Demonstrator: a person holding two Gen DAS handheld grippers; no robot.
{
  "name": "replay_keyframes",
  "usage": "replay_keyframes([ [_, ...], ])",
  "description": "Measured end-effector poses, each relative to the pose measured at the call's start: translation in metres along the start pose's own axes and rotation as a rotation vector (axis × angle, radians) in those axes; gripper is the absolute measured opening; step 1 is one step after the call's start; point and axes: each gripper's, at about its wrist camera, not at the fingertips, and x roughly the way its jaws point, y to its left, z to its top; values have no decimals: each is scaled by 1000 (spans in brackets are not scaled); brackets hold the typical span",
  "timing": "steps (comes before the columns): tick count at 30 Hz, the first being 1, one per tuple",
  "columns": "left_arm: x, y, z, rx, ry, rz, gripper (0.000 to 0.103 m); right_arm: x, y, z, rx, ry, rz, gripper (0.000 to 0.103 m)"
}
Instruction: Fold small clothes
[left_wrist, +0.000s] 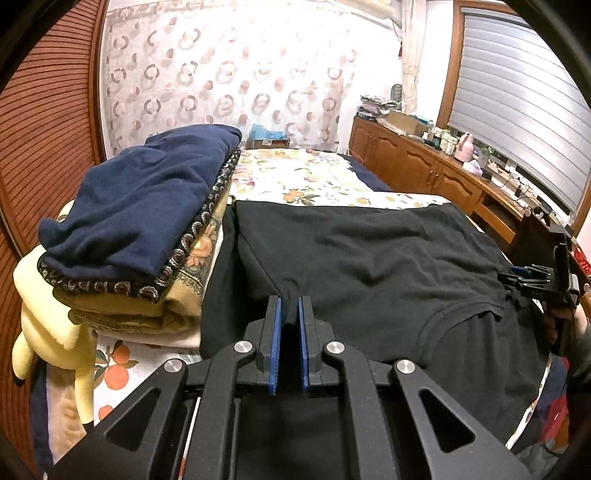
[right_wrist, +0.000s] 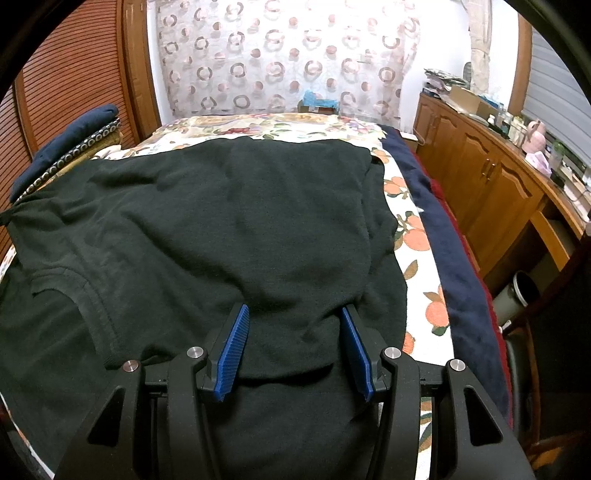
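Black garment (left_wrist: 369, 266) near hem cut off; left gripper (left_wrist: 290, 317) pinching fold.

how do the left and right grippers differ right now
The left gripper has its blue pads nearly together, pinching a bunched ridge of the black shirt; the right gripper has its pads spread wide, with shirt fabric lying loose between them. The left one works beside the stack of folded clothes; the right one sits at the shirt's side toward the wooden cabinets. Both have black frames, blue ribbed pads, and sit low at the shirt's near edge.

No legible text or labels anywhere.
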Motion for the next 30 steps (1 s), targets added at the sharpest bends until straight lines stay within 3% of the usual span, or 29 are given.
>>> replay_keyframes([
  [3, -2, -2, -1, 0, -13, -2, 10, -1, -1, -1, 11, -1, -7, 52],
  [5, -4, -3, 1, -3, -23, -8, 9, -2, -1, -1, 15, -4, 13, 29],
  [8, -9, -6, 7, 20, -32, -7, 9, -2, 1, 1, -3, -4, 31, 13],
  [20, -50, -13, 18, 12, -114, -72, 9, -60, 4, 8, -14, -193, 78, 10],
  [24, -67, -17, 21, 29, -132, -84, 9, -88, -1, 3, 19, -234, 149, 10],
  [30, -98, -21, 6, 53, -152, -78, 9, -126, -8, -13, 2, -270, 171, 10],
])
